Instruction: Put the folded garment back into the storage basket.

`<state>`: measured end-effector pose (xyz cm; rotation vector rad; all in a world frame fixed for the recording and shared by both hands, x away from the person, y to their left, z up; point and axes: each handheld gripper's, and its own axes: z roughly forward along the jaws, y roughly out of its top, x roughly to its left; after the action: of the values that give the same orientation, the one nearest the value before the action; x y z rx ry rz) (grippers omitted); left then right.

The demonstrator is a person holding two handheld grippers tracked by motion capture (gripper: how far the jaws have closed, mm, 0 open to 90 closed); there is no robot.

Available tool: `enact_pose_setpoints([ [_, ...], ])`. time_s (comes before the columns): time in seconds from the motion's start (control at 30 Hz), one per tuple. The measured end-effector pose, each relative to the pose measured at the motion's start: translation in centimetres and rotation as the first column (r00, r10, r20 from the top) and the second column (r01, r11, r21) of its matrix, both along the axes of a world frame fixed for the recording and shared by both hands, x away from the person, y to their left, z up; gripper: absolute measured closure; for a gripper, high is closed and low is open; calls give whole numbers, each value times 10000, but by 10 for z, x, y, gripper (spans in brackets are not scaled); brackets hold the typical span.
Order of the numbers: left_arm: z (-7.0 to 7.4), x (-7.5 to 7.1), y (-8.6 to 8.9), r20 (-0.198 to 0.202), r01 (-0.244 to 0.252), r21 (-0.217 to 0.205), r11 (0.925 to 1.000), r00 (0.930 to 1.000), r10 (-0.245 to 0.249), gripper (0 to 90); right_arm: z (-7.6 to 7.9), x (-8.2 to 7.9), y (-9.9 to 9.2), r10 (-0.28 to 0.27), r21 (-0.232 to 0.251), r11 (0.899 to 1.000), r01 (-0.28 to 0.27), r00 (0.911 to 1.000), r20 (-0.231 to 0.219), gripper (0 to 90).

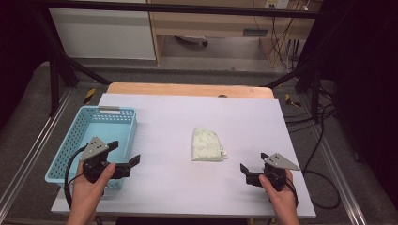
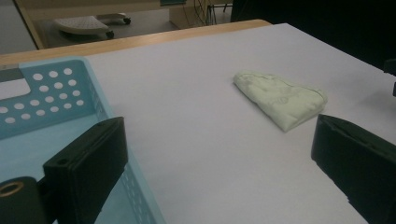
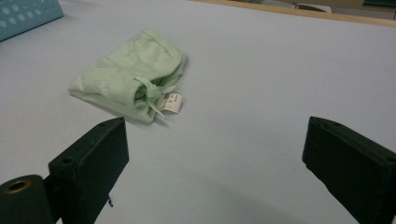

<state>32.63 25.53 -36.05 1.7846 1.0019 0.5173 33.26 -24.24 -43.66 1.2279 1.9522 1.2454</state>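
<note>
We saw a folded pale green garment (image 1: 207,145) lying flat near the middle of the tabletop (image 1: 187,112), and we took it as our landmark. A small white label (image 3: 173,103) stuck out from its near right corner, beside a loose green tie. To the left of the garment, well apart from it, stood a light blue perforated basket (image 1: 80,126) at the left edge of the tabletop. The left gripper (image 1: 126,157) hovered left of the garment and nearer to the person, over the basket's near right corner; its jaws stood wide apart with nothing between them. In the left gripper view, we saw one jaw over the basket's rim (image 2: 100,105) and the other over bare tabletop, with the garment (image 2: 281,98) lying ahead, between the two. The right gripper (image 1: 253,164) was held to the right of the garment and slightly nearer the person, apart from it. Its jaws were likewise spread wide and empty; in the right gripper view, the garment (image 3: 126,77) lay ahead and toward the left jaw, touching neither.
</note>
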Motion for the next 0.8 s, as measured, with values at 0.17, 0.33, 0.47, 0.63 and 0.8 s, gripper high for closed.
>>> enact_pose_setpoints([
  [0.17, 0, 0, -2, 110, -7, 79, 10000, 9999, 6, 44, -1, 0, 1, -25, -74, 10000, 25, 10000, -18, 70],
  [0.33, -2, 0, -9, 122, -45, 314, 9995, 9999, 41, 55, 0, 1, 2, -107, 136, 9998, 108, 9999, -62, 77],
  [0.47, 0, -2, -15, 98, 67, 505, 9987, 9999, -72, 70, 2, 2, 4, -203, 177, 9996, 205, 9997, -111, 82],
  [0.63, 5, -6, -23, 161, 104, 636, 9979, 9998, -115, 85, 1, 4, 14, -33, -190, 9998, 27, 9996, -281, 88],
  [0.8, 7, -12, -36, 328, 334, 738, 9967, 9988, -359, 80, 1, 2, 17, -12, -364, 9993, 6, 9998, -188, 101],
])
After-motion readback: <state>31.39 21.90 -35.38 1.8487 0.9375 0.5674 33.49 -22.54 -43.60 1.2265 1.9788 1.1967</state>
